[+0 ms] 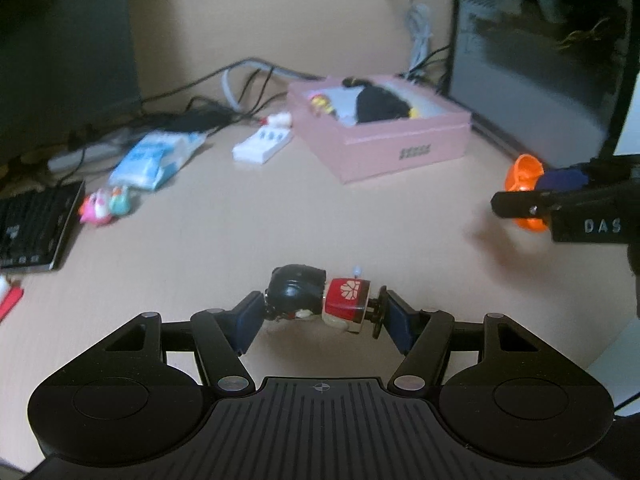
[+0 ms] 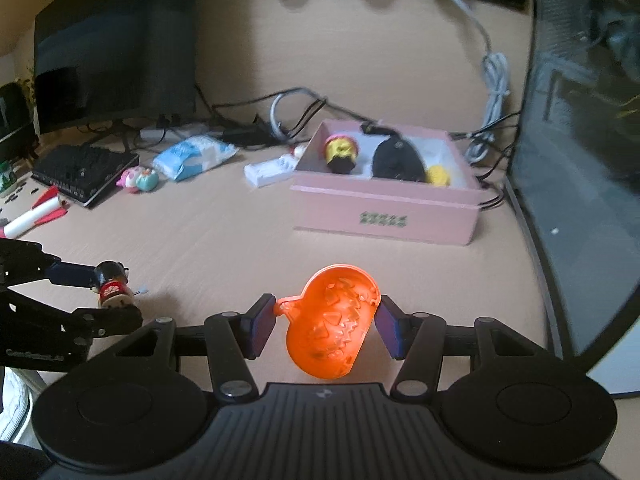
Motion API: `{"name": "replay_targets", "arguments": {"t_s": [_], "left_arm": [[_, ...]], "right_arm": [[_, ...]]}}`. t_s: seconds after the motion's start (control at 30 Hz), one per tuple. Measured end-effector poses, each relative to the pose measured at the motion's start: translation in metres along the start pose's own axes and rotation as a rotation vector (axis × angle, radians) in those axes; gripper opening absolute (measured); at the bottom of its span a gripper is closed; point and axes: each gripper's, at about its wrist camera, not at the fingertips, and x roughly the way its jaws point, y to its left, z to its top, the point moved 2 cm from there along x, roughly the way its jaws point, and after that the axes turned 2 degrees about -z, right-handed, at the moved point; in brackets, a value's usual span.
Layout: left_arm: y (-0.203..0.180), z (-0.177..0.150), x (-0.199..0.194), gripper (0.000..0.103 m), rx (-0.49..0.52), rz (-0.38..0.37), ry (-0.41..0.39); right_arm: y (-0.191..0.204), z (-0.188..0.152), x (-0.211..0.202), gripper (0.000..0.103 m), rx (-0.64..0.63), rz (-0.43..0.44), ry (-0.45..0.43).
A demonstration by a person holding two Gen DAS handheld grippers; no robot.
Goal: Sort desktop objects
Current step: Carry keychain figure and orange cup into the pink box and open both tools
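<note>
My left gripper [image 1: 324,314] is shut on a small doll figure [image 1: 320,300] with a black head and red body, held sideways just above the desk; it also shows in the right wrist view [image 2: 112,284]. My right gripper [image 2: 326,318] is shut on an orange pumpkin cup [image 2: 332,324], also seen at the right of the left wrist view [image 1: 522,184]. A pink box [image 2: 384,208] holding several toys stands ahead on the desk; in the left wrist view the pink box [image 1: 400,148] is at the upper middle.
A blue-white tissue pack [image 2: 192,156], a white packet [image 2: 268,170], two small pastel toys [image 2: 138,178], a keyboard [image 2: 84,172] and a red-white rocket [image 2: 36,216] lie to the left. Monitor [image 2: 112,40] and cables at the back. A dark PC case [image 2: 580,160] stands on the right.
</note>
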Motion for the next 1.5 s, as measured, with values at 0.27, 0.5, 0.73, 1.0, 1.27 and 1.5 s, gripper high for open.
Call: {"name": "replay_targets", "arguments": {"t_s": [0.27, 0.5, 0.73, 1.0, 1.27, 1.5], "left_arm": [[-0.004, 0.061, 0.013, 0.069, 0.054, -0.055, -0.133], [-0.017, 0.134, 0.04, 0.069, 0.129, -0.106, -0.269], [-0.005, 0.185, 0.091, 0.088, 0.083, -0.091, -0.262], [0.043, 0.101, 0.102, 0.096, -0.071, -0.01, -0.03], [0.091, 0.036, 0.082, 0.097, -0.252, 0.149, 0.095], [0.12, 0.025, 0.055, 0.1, -0.338, 0.222, 0.068]], "right_arm": [[-0.033, 0.05, -0.046, 0.055, 0.057, -0.085, -0.157], [-0.045, 0.12, -0.048, 0.054, 0.13, -0.114, -0.275], [-0.064, 0.198, 0.01, 0.064, 0.258, -0.024, -0.249], [-0.073, 0.183, 0.048, 0.1, 0.325, -0.106, -0.238], [-0.042, 0.117, 0.085, 0.1, 0.172, -0.164, -0.064], [0.039, 0.134, 0.108, 0.079, -0.103, -0.138, -0.169]]}}
